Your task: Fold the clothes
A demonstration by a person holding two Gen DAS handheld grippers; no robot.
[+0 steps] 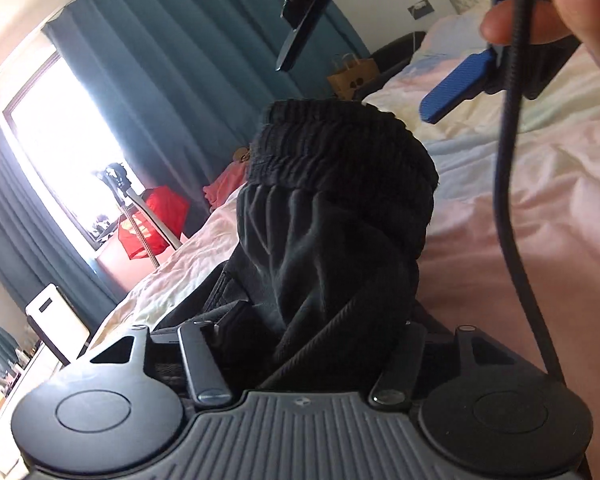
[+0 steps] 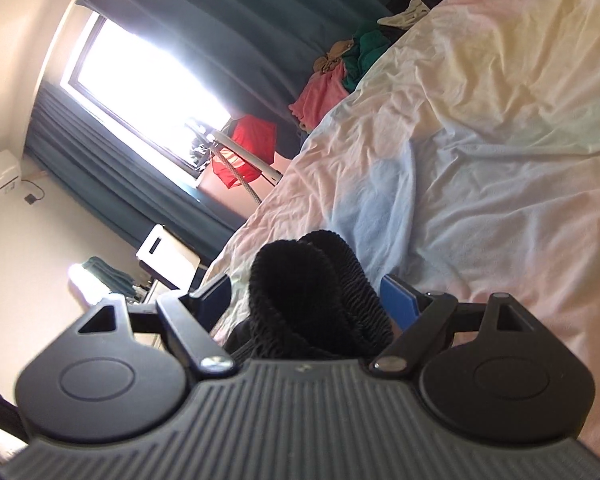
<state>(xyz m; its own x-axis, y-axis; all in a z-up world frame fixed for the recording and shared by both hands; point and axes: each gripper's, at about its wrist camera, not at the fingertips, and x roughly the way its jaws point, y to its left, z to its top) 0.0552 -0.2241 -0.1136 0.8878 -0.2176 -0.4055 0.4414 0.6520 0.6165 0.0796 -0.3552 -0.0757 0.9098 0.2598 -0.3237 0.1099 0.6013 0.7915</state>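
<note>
A black garment (image 1: 332, 216) with a ribbed elastic waistband stands bunched up on the pastel bed sheet (image 1: 520, 208). It fills the space between the spread jaws of my left gripper (image 1: 320, 316) and hides the fingertips. I see no pads pressing on it. My right gripper (image 1: 356, 84) hangs above and beyond the garment, its blue fingers (image 1: 452, 92) wide apart; a hand (image 1: 572, 4) holds it. In the right wrist view the folded waistband (image 2: 320, 292) sits low between the open fingers of the right gripper (image 2: 306, 294), with sheet showing beside one finger.
A black cable (image 1: 508, 208) hangs down from the right gripper over the bed (image 2: 480, 160). Pink, green and tan clothes (image 2: 340, 76) are piled at the bed's far edge. A paper bag (image 1: 352, 76), teal curtains (image 1: 188, 64) and a bright window (image 2: 148, 88) lie beyond.
</note>
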